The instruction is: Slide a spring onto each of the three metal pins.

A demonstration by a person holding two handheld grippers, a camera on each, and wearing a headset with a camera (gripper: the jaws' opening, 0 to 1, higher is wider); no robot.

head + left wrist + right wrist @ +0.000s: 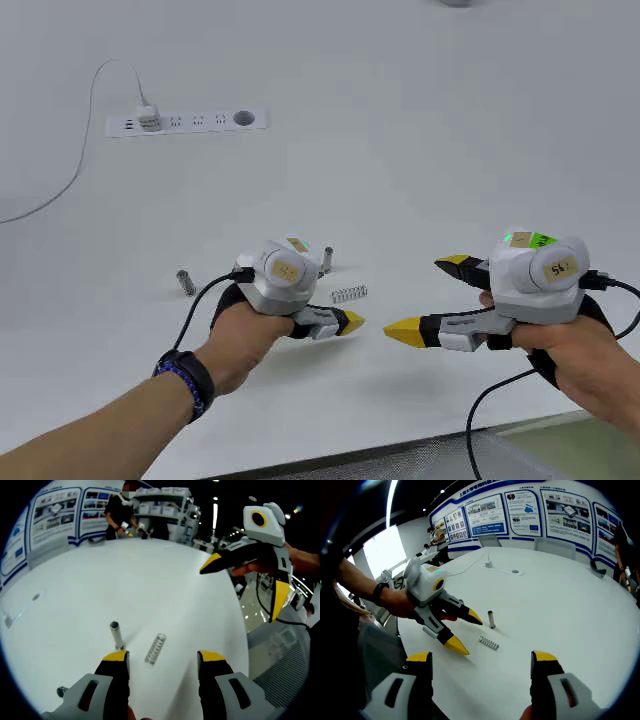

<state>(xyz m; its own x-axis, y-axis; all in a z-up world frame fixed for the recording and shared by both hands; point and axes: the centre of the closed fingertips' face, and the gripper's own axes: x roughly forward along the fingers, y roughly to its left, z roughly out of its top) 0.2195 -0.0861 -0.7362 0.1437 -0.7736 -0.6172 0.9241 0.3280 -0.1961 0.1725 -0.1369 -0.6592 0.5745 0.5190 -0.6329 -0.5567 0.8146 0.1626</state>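
Hovering over the white desk (400, 150), the left gripper (163, 657) has its jaws spread wide and empty. The spring (155, 648) lies flat just ahead, between them, and a metal pin (117, 635) stands just beyond one jaw's tip. Facing it, the right gripper (481, 656) is also wide and empty, with spring and pin farther ahead of it.

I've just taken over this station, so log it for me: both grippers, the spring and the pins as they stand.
left gripper: open, empty, held over the table
right gripper: open, empty
spring: lying loose on the table, on no pin
pin: upright beside the spring, bare
second pin: further left, too small to tell if bare
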